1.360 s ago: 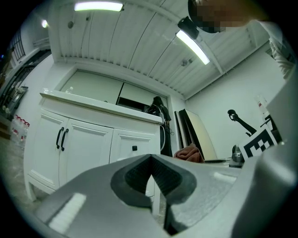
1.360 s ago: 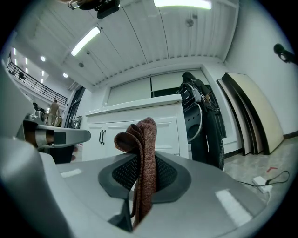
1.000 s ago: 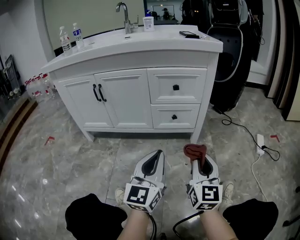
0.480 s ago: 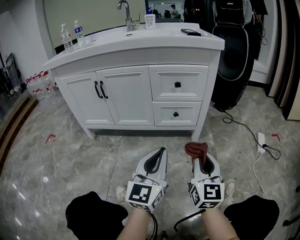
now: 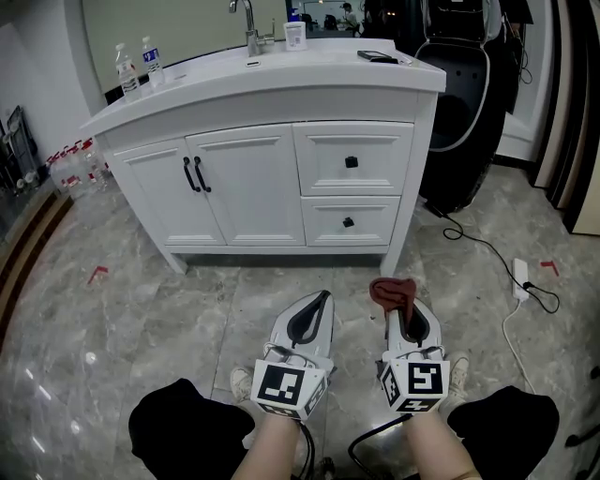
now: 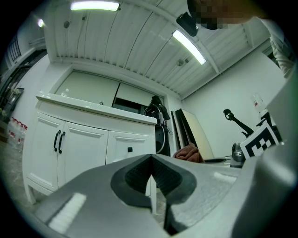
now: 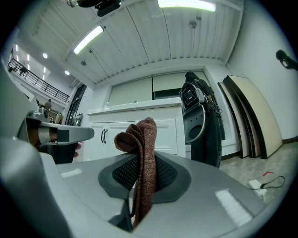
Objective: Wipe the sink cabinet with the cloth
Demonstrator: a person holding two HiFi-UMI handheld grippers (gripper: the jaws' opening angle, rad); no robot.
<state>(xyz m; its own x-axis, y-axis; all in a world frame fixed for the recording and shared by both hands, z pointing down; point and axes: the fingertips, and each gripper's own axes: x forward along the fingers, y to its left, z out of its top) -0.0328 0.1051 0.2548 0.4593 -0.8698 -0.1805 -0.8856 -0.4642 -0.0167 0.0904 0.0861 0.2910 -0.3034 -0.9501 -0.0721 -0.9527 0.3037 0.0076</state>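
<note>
Cabinet and cloth were well apart. The white sink cabinet stood ahead of us across a stretch of grey stone floor, with two doors on its left, two drawers on its right, and a tap and two water bottles on its worktop. We could see no mark or spill on its faces, so we judged that wiping had not begun.

Below, we held both grippers low and close to our body. The left gripper had its jaws drawn together with nothing between them. The right gripper had its jaws closed on the cloth, pinching it partway along so that a folded lump stood above the jaw tips, and the right gripper view showed a strip running down between the pads.

We judged the cloth to be light, soft and limp, likely to flop and bunch instead of lying flat, and not at all fragile. A hold near its middle, as here, should leave enough free cloth to press against a panel. It looked reddish-brown, with a coarse, towel-like weave, and was rumpled into rounded folds.
</note>
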